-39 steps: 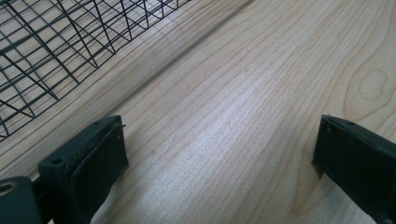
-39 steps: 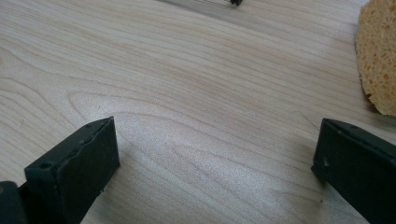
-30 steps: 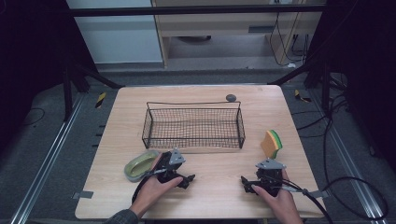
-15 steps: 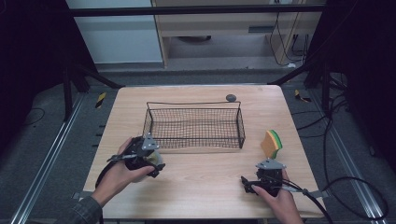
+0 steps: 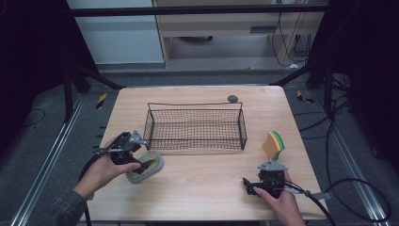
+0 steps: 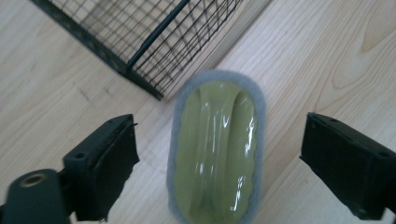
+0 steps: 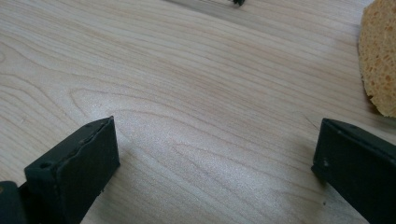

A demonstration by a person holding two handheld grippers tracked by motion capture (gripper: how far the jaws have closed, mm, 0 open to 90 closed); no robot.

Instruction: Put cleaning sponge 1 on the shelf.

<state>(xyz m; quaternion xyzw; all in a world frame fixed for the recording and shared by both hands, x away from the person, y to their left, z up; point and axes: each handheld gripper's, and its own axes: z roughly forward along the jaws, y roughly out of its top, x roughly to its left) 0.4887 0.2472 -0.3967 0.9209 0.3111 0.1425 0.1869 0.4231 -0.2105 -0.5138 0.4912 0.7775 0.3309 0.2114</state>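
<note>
While the left gripper [image 5: 147, 165] hangs over it with jaws spread, the oval green scrubbing pad with a grey felt rim [image 5: 145, 167] lies flat on the light wooden worktop [image 5: 202, 188], at the near left, just beside the near left corner of the black wire mesh basket [image 5: 195, 127]. In the high view the pad's long axis runs diagonally, from near left to far right, with its far end pointing toward that basket corner. In the left gripper view the pad [image 6: 215, 149] sits between the two black jaws with its long axis running along the gripper's line of sight, its rounded far end close to the basket's corner [image 6: 154, 91]; bare wood shows on both sides, so neither pad touches it. The jaws have just been closing a little, though they remain released around the pad.

Resting low at the near right, the right gripper [image 5: 249, 184] is also released, its jaws wide apart over bare wood [image 7: 210, 140]. A yellow sponge with a green scouring layer [image 5: 274, 145] stands on edge just beyond it, right of the basket.
</note>
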